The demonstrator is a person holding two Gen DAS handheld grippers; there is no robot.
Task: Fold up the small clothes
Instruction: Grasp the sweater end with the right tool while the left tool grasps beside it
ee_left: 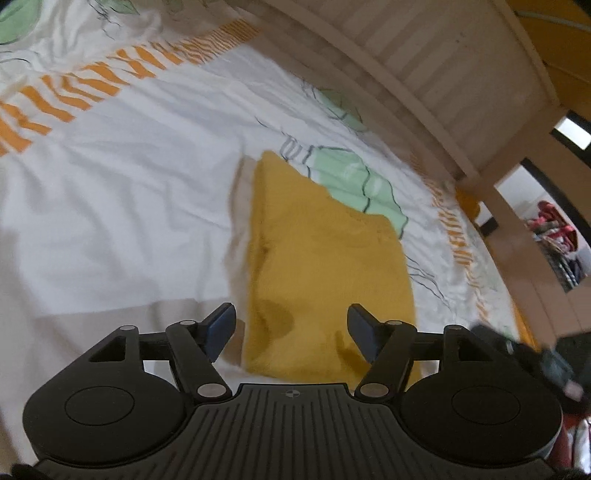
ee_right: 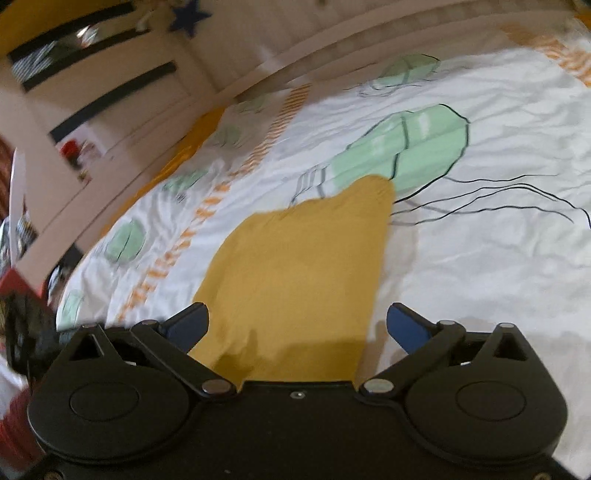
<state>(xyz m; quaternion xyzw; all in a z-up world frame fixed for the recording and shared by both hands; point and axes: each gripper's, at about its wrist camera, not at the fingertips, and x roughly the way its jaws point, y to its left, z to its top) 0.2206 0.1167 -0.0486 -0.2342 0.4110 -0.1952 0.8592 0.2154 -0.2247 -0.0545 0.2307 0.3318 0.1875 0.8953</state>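
Left black tongs [ee_left: 291, 326] and right black tongs [ee_right: 297, 326] stand spread wide, gripping nothing, above a folded mustard-yellow fabric garment [ee_left: 328, 266] lying flat on the white patterned bedsheet [ee_left: 122, 192].

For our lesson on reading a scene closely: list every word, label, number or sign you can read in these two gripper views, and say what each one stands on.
No readable text in either view.
White bed cover: orange dashes, green shapes and black lines, pattern only, no letters.
Mustard-yellow folded cloth: plain, no label showing.
Dark blue star on the pale wooden furniture: a shape, not writing.
Items in the background shelves: too blurred to read.
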